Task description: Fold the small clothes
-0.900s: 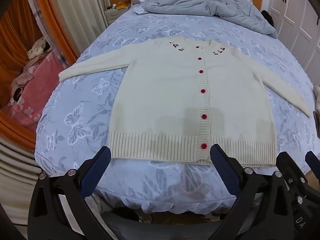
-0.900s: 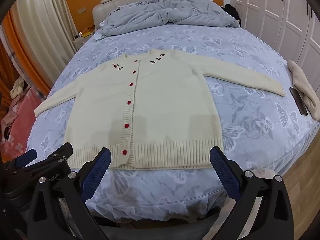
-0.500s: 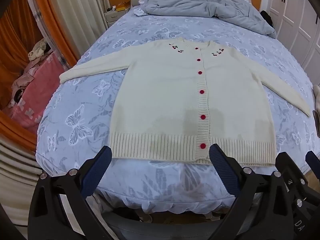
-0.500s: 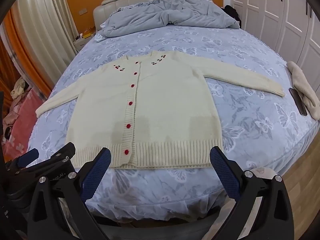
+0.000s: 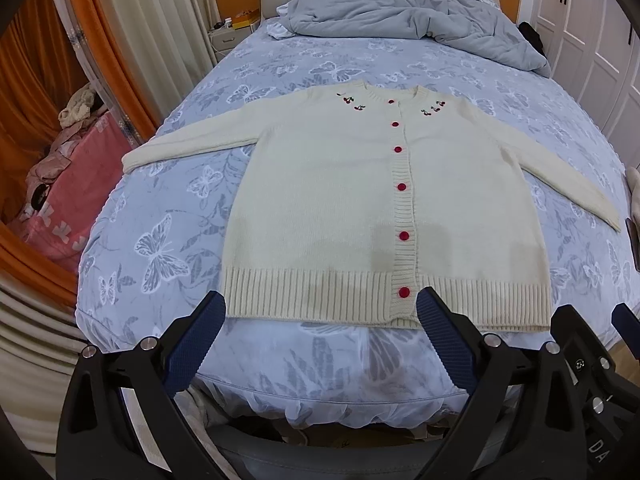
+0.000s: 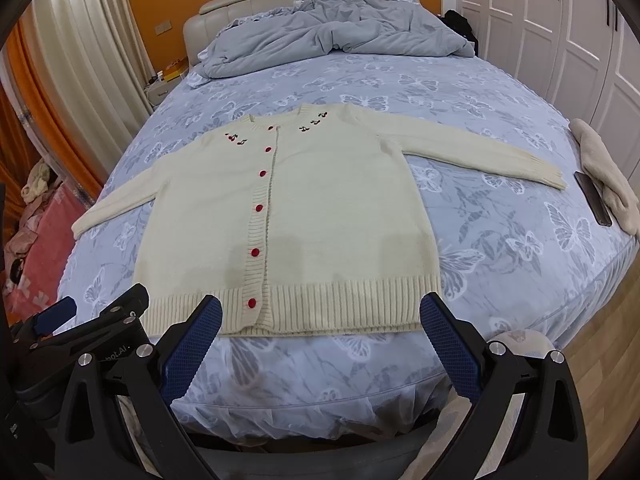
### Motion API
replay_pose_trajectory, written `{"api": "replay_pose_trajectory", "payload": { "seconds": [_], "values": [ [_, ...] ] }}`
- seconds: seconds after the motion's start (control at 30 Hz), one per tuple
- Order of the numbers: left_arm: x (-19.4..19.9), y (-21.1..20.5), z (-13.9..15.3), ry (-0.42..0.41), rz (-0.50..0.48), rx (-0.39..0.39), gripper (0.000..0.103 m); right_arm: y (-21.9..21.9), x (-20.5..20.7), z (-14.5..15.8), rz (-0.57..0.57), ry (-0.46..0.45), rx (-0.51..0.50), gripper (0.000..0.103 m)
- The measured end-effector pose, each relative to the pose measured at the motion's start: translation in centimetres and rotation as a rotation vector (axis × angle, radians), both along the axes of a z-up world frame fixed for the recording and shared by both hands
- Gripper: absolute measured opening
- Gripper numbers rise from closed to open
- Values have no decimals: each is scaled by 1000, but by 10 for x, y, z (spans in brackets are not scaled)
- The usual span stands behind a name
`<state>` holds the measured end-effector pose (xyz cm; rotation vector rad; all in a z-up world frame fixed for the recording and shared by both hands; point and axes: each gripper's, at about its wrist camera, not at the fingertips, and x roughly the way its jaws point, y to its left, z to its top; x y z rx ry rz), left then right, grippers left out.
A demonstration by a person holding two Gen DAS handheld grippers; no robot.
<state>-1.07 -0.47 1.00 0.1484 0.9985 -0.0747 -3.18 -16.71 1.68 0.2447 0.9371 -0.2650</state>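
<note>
A cream knit cardigan (image 5: 340,200) with red buttons and cherry embroidery lies flat on the bed, buttoned, both sleeves spread out; it also shows in the right wrist view (image 6: 320,208). My left gripper (image 5: 320,312) is open and empty, held in the air just short of the cardigan's ribbed hem at the foot of the bed. My right gripper (image 6: 320,316) is open and empty, also just short of the hem. The left gripper also shows at the lower left of the right wrist view (image 6: 100,320).
The bed (image 5: 160,208) has a blue butterfly sheet. A crumpled grey duvet (image 5: 420,12) lies at the head. A beige cloth (image 6: 604,172) and a dark phone (image 6: 592,198) lie at the right edge. Pink bedding (image 5: 68,192) is left of the bed, white wardrobes (image 6: 560,20) right.
Both grippers have drifted slightly, so the cardigan sits a little differently in view. The cardigan has not moved and both grippers stay open.
</note>
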Motion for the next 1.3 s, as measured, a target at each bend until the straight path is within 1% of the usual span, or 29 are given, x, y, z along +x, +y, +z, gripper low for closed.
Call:
{"api": "replay_pose_trajectory", "payload": {
  "seconds": [0.43, 0.53, 1.3],
  "values": [
    [-2, 0, 2, -7, -1, 6, 92, 0, -1, 2, 0, -4, -9, 98],
    [-3, -1, 2, -4, -4, 6, 90, 2, -1, 2, 1, -4, 6, 98],
    [-4, -2, 0, -5, -1, 9, 90, 3, -1, 3, -3, -5, 11, 98]
  ]
}}
